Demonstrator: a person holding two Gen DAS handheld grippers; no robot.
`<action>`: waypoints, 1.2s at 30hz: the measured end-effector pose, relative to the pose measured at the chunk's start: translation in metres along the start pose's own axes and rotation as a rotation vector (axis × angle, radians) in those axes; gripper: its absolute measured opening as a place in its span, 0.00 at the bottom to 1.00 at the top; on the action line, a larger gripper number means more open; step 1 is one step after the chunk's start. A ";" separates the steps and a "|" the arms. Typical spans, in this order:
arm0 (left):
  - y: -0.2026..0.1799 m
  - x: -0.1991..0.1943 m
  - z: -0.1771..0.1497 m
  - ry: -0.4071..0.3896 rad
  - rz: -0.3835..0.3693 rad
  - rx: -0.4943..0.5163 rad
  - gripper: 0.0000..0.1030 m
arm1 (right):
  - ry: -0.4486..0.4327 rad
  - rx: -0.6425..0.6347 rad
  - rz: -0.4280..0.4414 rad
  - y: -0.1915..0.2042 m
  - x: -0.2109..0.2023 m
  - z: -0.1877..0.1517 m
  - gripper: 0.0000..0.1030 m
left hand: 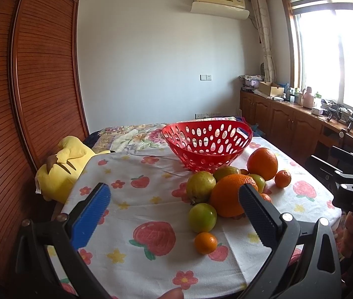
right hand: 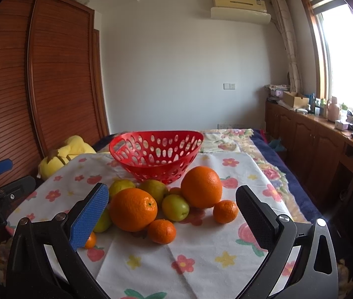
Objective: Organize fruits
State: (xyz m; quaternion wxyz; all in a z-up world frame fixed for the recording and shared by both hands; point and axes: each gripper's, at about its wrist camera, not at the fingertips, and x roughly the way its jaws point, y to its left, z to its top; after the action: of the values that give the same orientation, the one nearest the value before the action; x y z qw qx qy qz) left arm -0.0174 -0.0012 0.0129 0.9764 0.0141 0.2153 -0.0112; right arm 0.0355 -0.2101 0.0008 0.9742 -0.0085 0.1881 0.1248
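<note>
A red perforated basket (left hand: pixel 207 144) (right hand: pixel 155 150) stands empty on the strawberry-print cloth. In front of it lies a pile of fruit: two big oranges (right hand: pixel 132 209) (right hand: pixel 201 186), several small mandarins (right hand: pixel 162 231) (right hand: pixel 225 211) and several green fruits (right hand: pixel 175 207). In the left wrist view a green fruit (left hand: pixel 202 217), a mandarin (left hand: pixel 205 243) and a big orange (left hand: pixel 228 195) lie nearest. My left gripper (left hand: pixel 174 199) is open and empty, just short of the pile. My right gripper (right hand: pixel 171 199) is open and empty, with the pile between its fingers' line of sight.
A yellow plush toy (left hand: pixel 61 167) lies at the table's left edge by a wooden slatted wardrobe (left hand: pixel 32 87). A wooden sideboard (right hand: pixel 313 134) with clutter runs along the right wall under the window. The cloth (right hand: pixel 201 261) covers the table's near part.
</note>
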 end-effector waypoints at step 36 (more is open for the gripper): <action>-0.006 -0.006 0.000 -0.007 0.000 0.005 1.00 | -0.005 -0.002 0.002 0.006 -0.003 0.004 1.00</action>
State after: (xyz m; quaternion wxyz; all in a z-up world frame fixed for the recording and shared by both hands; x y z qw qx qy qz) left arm -0.0226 -0.0068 0.0155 0.9771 0.0166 0.2118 -0.0118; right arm 0.0324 -0.2048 0.0058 0.9745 -0.0090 0.1858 0.1258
